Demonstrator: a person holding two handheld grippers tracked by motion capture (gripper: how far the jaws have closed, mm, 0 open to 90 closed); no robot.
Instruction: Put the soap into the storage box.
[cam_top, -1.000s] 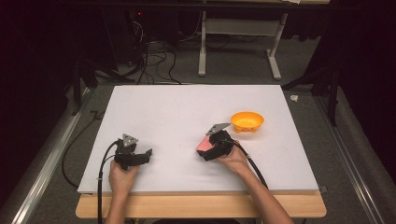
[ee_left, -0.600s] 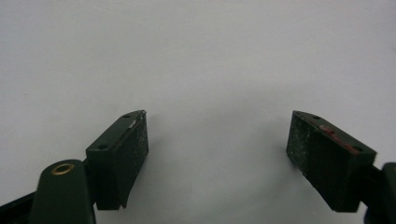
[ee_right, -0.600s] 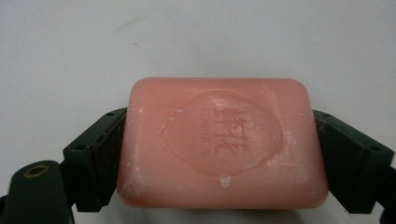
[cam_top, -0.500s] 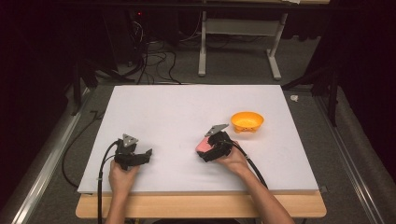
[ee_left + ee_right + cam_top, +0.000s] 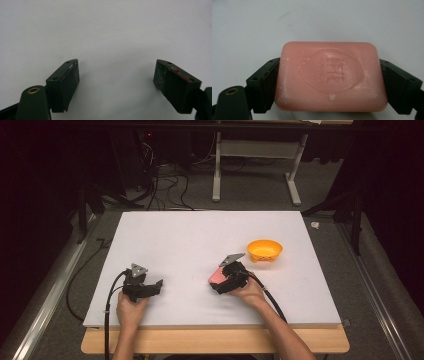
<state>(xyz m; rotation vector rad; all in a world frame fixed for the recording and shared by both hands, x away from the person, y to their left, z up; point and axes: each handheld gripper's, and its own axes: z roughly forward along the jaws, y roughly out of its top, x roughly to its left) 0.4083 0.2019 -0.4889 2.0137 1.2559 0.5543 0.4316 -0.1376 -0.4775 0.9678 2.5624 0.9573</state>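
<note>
Gripping pink soap bar (image 5: 330, 76) between both jaws: right claw (image 5: 222, 279), low over white worktop (image 5: 200, 235) | soap at worktop centre-right, orange bowl (image 5: 264, 250) near at its 2 o'clock | left claw (image 5: 116, 80) jaws wide apart, holding nothing, at soap's 9 o'clock, well apart

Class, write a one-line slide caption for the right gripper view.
Right claw clamped on the short ends of a pink soap bar above the white table.
</note>
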